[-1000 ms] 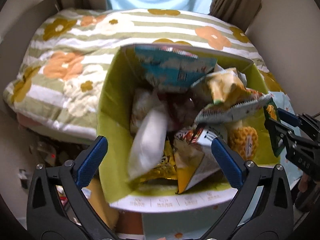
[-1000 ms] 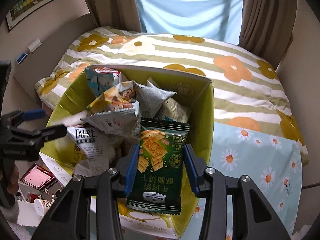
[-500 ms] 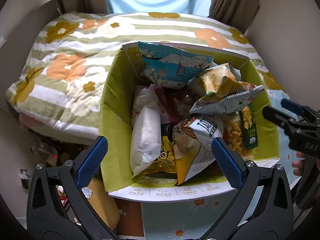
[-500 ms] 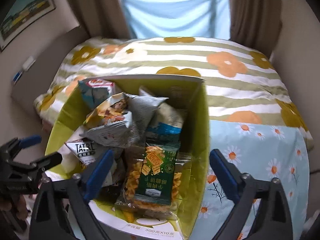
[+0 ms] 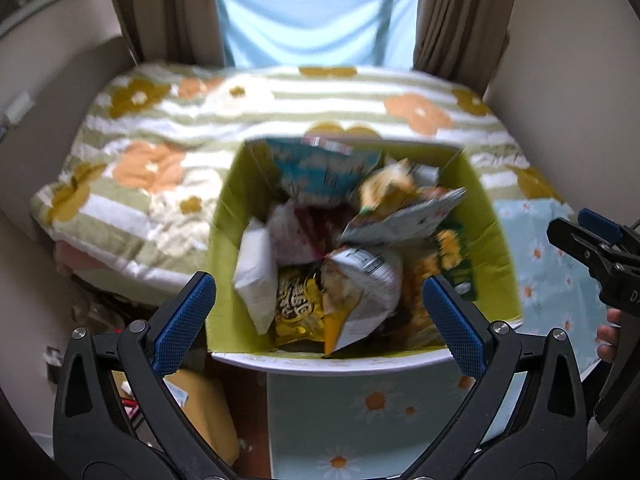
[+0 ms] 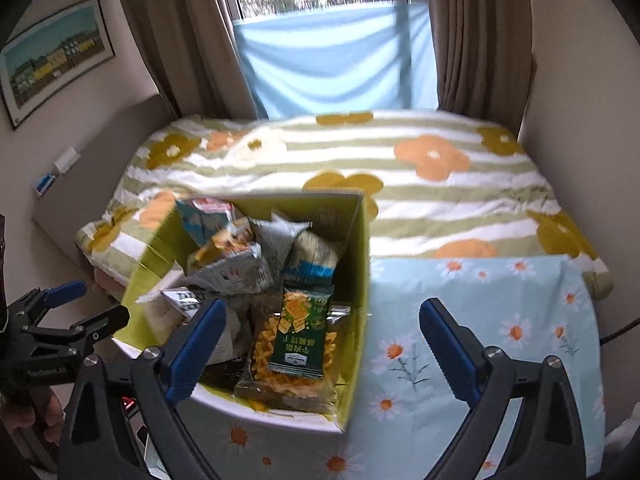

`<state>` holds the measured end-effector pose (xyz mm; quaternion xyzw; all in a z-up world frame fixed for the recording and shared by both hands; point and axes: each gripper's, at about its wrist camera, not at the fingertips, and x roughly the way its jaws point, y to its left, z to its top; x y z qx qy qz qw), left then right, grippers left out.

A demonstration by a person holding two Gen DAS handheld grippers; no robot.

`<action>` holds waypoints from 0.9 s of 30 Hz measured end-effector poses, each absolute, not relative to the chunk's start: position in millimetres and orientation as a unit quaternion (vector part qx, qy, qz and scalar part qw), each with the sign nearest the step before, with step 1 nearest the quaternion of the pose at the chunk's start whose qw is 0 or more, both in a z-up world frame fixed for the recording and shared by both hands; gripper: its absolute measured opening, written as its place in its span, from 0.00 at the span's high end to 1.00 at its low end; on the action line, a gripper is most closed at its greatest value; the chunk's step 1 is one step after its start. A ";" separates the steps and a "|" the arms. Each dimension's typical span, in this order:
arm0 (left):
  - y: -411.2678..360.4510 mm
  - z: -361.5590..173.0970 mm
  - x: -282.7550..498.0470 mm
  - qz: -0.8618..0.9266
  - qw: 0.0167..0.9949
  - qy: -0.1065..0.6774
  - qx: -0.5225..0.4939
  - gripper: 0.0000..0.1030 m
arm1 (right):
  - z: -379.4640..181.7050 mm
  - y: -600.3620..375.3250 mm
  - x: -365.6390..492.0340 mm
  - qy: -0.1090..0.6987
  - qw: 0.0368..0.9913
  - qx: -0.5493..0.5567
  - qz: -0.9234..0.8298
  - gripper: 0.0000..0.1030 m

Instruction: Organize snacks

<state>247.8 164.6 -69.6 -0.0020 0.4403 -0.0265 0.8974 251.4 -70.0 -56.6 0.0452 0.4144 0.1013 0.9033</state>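
Left tongs (image 5: 319,312), right tongs (image 6: 320,338) both released above snack-filled box (image 6: 358,280); floral blanket (image 6: 400,160) behind

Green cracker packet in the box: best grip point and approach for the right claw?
Probably its near bottom seam, from above. The green cracker packet lies flat, face up, on a noodle-snack bag by the right wall of the box, so only edges offer pinchable thickness. The right claw, open, already faces that end.

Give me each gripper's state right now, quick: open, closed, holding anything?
Left gripper: open, holding nothing, above the snack box.
Right gripper: open, holding nothing; the green cracker packet lies in the box.
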 end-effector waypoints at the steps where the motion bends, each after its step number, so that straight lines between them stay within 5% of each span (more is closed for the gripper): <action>1: 161.0 -60.7 241.4 -0.025 0.902 0.430 -0.002 0.00 | -45.2 -77.5 241.4 0.403 0.909 0.044 0.102 0.07; 12: 102.9 32.9 120.9 -0.012 0.959 0.285 -0.003 0.00 | 35.8 -138.2 130.2 0.311 0.948 0.005 0.065 0.06; 27: 60.7 30.0 44.2 -0.006 0.965 0.263 0.010 0.00 | 30.7 -160.0 59.8 0.289 0.957 0.006 0.018 0.07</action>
